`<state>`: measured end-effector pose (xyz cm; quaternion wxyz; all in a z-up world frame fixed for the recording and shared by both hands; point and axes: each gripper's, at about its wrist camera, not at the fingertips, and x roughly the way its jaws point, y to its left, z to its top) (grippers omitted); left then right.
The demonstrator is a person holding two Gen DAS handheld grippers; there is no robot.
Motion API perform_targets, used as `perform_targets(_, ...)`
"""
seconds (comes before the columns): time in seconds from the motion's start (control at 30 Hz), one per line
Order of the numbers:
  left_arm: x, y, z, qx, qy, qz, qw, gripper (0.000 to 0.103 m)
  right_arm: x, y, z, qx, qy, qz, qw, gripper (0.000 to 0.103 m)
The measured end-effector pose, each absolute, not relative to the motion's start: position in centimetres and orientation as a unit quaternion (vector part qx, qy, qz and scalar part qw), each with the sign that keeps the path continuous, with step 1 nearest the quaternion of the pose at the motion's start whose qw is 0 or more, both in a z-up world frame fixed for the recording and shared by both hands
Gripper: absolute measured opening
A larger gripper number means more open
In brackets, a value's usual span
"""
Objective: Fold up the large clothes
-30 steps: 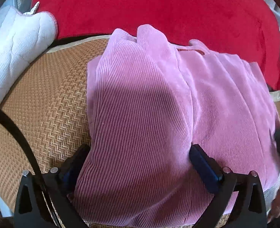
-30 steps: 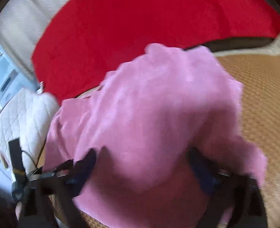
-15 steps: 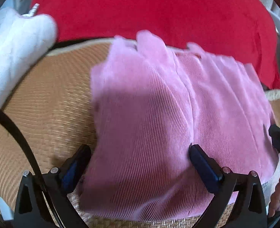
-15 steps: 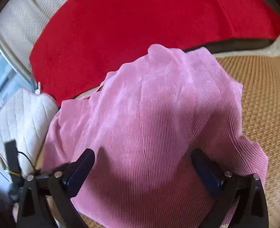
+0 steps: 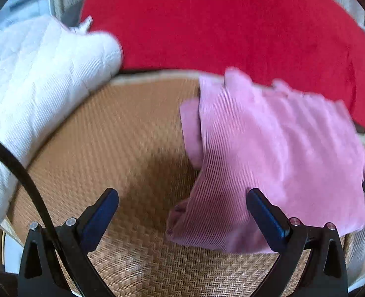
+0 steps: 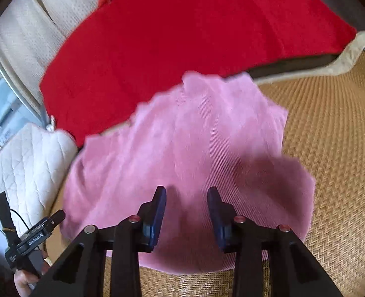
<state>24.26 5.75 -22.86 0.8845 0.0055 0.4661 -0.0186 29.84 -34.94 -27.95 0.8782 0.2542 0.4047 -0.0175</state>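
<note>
A pink ribbed garment (image 5: pixel 269 153) lies folded in a pile on the woven straw mat (image 5: pixel 123 153). My left gripper (image 5: pixel 182 208) is open wide and empty, hovering over the mat at the garment's left edge; its right finger (image 5: pixel 266 215) is over the cloth. In the right wrist view the same garment (image 6: pixel 187 148) fills the middle. My right gripper (image 6: pixel 186 205) hovers above its near part with the jaws partly closed, a gap between the blue pads, and nothing held.
A red blanket (image 5: pixel 219 22) lies behind the garment, also in the right wrist view (image 6: pixel 182 29). A white quilted cushion (image 5: pixel 33 79) sits at the left on the mat edge. The left gripper's handle (image 6: pixel 33 237) shows at the lower left of the right wrist view.
My left gripper has swung left off the garment, now over bare mat. My right gripper's jaws have narrowed from wide open to a small gap and it has pulled back a little.
</note>
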Motion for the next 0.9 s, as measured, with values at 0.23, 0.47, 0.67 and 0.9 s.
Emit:
perform_targets(0.23,24.7,7.3,-21.8,-0.041,0.455,-0.039,0.889,0.102,29.9,-35.9,-27.4,0.302,0.387,0.001,0.871,0.040)
perform_targets(0.47,24.5,9.5,-21.4,-0.060,0.444,-0.028,0.894,0.102,31.2,-33.5,-26.9,0.281,0.383,0.025,0.880,0.040)
perform_targets(0.67,24.0,11.1,-21.6,-0.094,0.448,-0.040,0.888,0.102,31.6,-33.1,-27.8,0.286,0.396,0.023,0.872,0.064)
perform_targets(0.9,22.9,10.6,-21.2,-0.074,0.421,-0.072,0.901,0.102,30.1,-34.2,-26.5,0.292,0.344,0.017,0.892,0.064)
